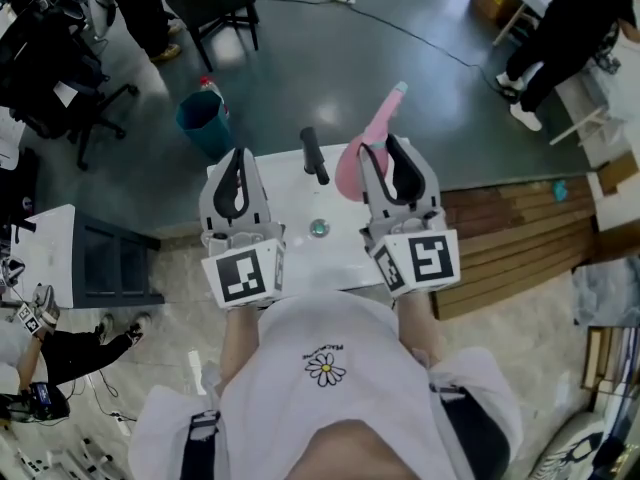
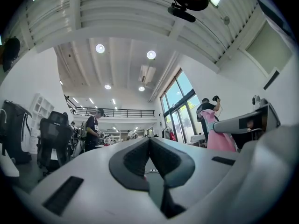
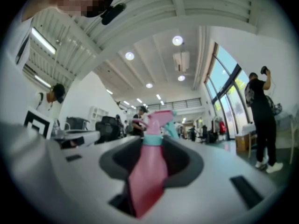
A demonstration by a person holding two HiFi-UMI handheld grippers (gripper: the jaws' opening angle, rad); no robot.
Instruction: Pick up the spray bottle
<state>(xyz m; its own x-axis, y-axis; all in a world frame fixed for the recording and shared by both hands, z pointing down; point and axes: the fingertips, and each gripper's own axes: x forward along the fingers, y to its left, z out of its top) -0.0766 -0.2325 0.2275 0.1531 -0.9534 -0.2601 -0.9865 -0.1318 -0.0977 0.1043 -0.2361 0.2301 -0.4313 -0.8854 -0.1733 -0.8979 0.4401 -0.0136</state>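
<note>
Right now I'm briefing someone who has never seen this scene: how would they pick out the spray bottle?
Look at the white table in front of the person, then at the right gripper above its far right edge. The spray bottle is clamped between its jaws: the only pink thing, teal-collared, unlike the black cylinder and small round object on the table.

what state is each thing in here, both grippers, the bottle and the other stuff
left gripper: shut, nothing between the jaws
right gripper: shut on the spray bottle
spray bottle: held in the jaws, nozzle past the tips
black cylinder: lying on its side on the white table
teal bin: upright on the floor
</note>
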